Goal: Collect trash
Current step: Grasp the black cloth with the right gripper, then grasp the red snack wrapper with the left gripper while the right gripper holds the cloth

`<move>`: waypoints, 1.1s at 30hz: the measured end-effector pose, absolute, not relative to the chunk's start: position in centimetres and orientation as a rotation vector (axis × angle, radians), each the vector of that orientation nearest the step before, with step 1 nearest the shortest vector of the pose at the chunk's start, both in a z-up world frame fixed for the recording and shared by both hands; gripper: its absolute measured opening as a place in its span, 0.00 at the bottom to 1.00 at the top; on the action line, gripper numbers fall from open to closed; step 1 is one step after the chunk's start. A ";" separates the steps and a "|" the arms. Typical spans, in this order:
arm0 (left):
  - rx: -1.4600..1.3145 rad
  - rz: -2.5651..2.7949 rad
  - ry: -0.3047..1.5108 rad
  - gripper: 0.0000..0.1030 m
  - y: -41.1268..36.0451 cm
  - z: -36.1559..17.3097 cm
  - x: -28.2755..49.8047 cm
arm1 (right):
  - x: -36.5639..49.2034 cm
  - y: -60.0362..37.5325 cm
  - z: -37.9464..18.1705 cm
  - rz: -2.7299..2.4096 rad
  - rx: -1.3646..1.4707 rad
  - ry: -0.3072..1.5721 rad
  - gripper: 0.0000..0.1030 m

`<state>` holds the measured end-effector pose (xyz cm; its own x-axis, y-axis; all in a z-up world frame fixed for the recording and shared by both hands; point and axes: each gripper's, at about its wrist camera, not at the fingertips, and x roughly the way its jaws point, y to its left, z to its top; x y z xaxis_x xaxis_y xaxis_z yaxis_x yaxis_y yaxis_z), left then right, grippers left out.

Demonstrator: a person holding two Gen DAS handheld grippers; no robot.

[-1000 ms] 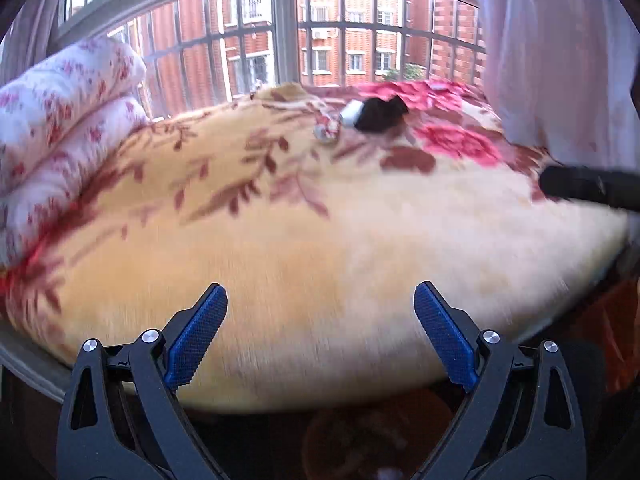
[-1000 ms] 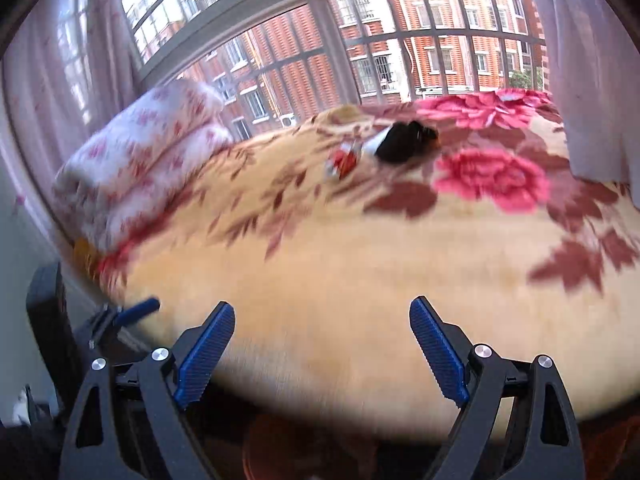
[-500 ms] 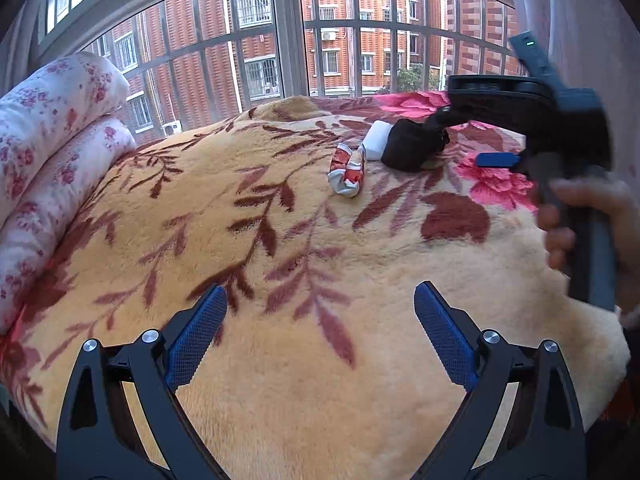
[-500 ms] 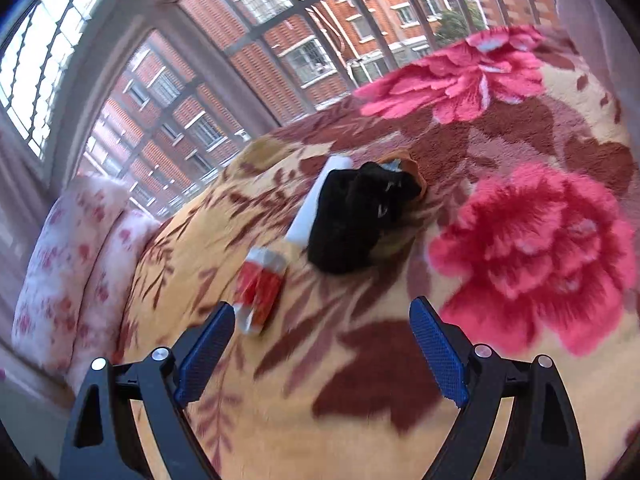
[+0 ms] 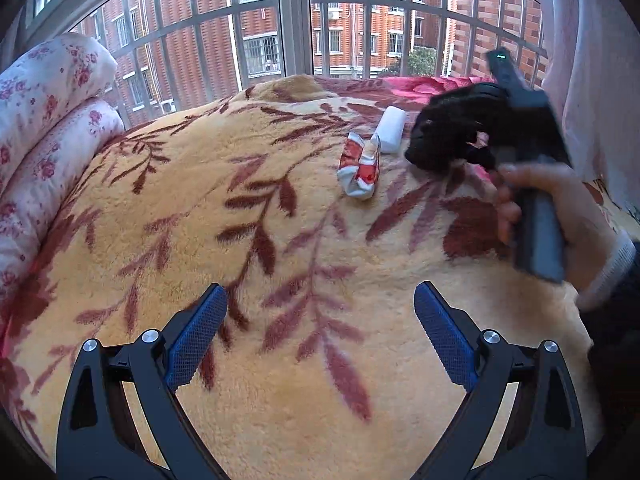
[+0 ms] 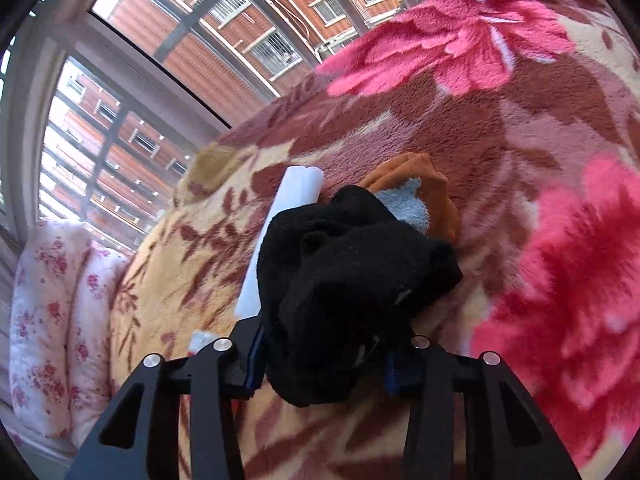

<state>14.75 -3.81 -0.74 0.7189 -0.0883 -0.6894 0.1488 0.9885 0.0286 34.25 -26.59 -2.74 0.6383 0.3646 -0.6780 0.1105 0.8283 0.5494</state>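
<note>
On the floral blanket lie a crumpled red-and-white wrapper, a white paper roll and a black sock. In the right wrist view the black sock fills the space between the jaws of my right gripper, which are closing, with the blue pads against the fabric on both sides. The white roll lies just left of the sock and an orange sock lies behind it. My left gripper hangs open over bare blanket, well short of the wrapper.
A person's hand holds the right gripper's handle at the right. Folded floral quilts are stacked at the left edge of the bed. A barred window runs behind the bed, with a pale curtain at the right.
My right gripper has rolled, moved in on the black sock and narrowed its jaws around it. The left gripper has moved forward over the bed, bringing the wrapper closer.
</note>
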 end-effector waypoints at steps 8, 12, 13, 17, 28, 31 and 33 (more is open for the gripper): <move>0.080 -0.142 0.787 0.90 -7.3 0.2 23.1 | 19.2 -29.3 2.1 0.284 0.508 0.649 0.42; 0.114 -0.088 0.841 0.90 -9.4 -2.2 29.4 | 13.0 -30.0 2.2 0.277 0.467 0.572 0.43; 0.118 -0.073 0.862 0.90 -9.6 -3.0 30.9 | 12.0 -30.2 1.9 0.271 0.465 0.561 0.43; 0.082 -0.046 0.915 0.79 -9.1 -5.5 33.4 | 11.3 -30.4 1.1 0.265 0.426 0.565 0.43; 0.058 -0.072 0.773 0.24 -7.4 0.6 21.4 | 8.1 -29.3 1.6 0.284 0.407 0.572 0.43; 0.081 -0.074 0.717 0.24 -6.2 2.5 15.2 | 5.1 -28.2 2.0 0.296 0.368 0.587 0.43; 0.067 -0.090 0.693 0.24 -5.3 3.6 11.3 | 3.2 -27.5 2.4 0.313 0.349 0.590 0.43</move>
